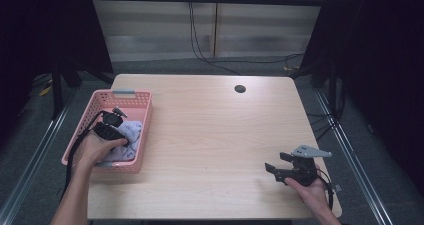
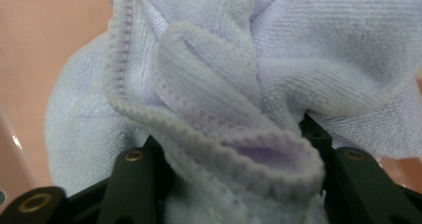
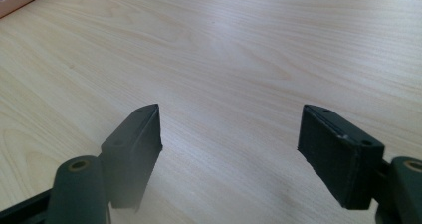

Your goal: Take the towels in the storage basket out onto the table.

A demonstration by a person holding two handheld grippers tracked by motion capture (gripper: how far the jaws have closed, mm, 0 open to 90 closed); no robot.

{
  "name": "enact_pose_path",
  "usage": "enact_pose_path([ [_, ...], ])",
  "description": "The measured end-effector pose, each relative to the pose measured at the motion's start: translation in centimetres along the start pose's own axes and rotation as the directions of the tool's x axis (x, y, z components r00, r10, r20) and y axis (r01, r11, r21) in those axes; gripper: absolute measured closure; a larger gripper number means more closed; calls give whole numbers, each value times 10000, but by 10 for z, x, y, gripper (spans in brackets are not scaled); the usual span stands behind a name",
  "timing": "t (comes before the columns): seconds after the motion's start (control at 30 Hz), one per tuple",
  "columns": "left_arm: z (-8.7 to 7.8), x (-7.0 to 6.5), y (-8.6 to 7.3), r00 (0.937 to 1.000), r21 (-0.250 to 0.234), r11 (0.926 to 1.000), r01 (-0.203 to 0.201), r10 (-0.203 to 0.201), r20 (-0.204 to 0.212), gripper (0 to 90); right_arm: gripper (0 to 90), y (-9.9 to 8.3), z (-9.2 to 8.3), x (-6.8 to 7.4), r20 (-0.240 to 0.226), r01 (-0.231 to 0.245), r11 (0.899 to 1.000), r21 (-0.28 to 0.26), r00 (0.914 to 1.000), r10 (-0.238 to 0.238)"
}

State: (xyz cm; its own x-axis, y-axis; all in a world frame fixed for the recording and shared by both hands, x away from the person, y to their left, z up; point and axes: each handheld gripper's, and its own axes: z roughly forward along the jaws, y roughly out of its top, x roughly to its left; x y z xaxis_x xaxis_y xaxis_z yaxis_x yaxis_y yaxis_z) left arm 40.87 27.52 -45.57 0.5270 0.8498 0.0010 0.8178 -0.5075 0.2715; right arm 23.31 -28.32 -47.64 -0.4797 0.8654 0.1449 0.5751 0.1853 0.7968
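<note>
- Now, high view: left claw dips into the pink basket, going for the lavender towel.
- Left gripper view: jaws clamped on a towel fold, ready to lift.
- Right gripper view: right claw gapes apart over bare tabletop, waiting.

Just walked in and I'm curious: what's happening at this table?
A person holds a grasping tool in each hand. The left tool is down in the pink basket, its jaws closed around a bunched fold of a pale lilac cloth. The right tool rests over the bare wooden table, jaws wide open, holding nothing.
</note>
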Motion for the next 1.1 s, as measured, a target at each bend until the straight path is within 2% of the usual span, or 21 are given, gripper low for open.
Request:
enact_pose_path([
  [0.17, -2, 5, 0, 9996, -92, 9999, 122, -120, 267, 557, 249, 0, 1, 0, 30, -15, 10000, 11, 10000, 15],
  [0.2, -4, 6, -1, 9991, -233, 9992, 328, -321, 293, 565, 249, 1, 1, -1, 48, -4, 10000, -5, 10000, 4],
  [0.33, -8, 9, -4, 9979, -461, 9983, 343, -316, 564, 579, 249, 1, 2, -1, 68, -4, 10000, -43, 10000, 5],
  [0.4, -15, 16, -11, 9942, -843, 9944, 631, -553, 917, 582, 248, 1, 2, 0, 56, -7, 10000, -49, 10000, 7],
  [0.47, -20, 20, -15, 9912, -1221, 9879, 956, -831, 1035, 580, 248, 1, 2, 0, 58, 0, 10000, -42, 10000, 0],
  [0.5, -22, 21, -16, 9913, -1218, 9889, 849, -715, 1103, 580, 247, 1, 2, 0, 45, -13, 10000, -27, 10000, 13],
  [0.57, -30, 24, -21, 9849, -1461, 9816, 1230, -1026, 1396, 580, 246, 1, 2, 0, 35, -23, 10000, -30, 10000, 23],
  [0.63, -37, 27, -24, 9840, -1775, 9760, 1259, -1001, 1471, 580, 244, 1, 2, 0, 40, -32, 10000, -33, 10000, 32],
  [0.7, -44, 30, -28, 9802, -2164, 9665, 1377, -1017, 1697, 578, 241, 1, 1, 1, -9, -34, 10000, -46, 10000, 34],
  [0.73, -44, 30, -28, 9802, -2164, 9665, 1377, -1017, 1697, 577, 241, 1, 1, 1, -9, -34, 10000, -46, 10000, 34],
  [0.77, -50, 31, -30, 9785, -2453, 9590, 1417, -981, 1816, 575, 239, 1, 1, 2, -18, 7, 10000, -37, 10000, -7],
  [0.8, -54, 31, -31, 9794, -2524, 9581, 1357, -913, 1802, 573, 238, 1, 1, 2, -46, 8, 10000, -18, 10000, -8],
  [0.87, -61, 32, -32, 9800, -2793, 9502, 1384, -907, 1771, 572, 236, 1, 2, 3, -87, 21, 10000, -26, 10000, -21],
  [1.03, -76, 35, -34, 9713, -3427, 9242, 1687, -968, 2171, 572, 233, 2, 2, 3, -138, 7, 10000, -21, 9999, -7],
  [1.1, -80, 36, -34, 9734, -3556, 9201, 1639, -924, 2096, 572, 232, 2, 2, 3, -146, -3, 10000, -42, 9999, 2],
])
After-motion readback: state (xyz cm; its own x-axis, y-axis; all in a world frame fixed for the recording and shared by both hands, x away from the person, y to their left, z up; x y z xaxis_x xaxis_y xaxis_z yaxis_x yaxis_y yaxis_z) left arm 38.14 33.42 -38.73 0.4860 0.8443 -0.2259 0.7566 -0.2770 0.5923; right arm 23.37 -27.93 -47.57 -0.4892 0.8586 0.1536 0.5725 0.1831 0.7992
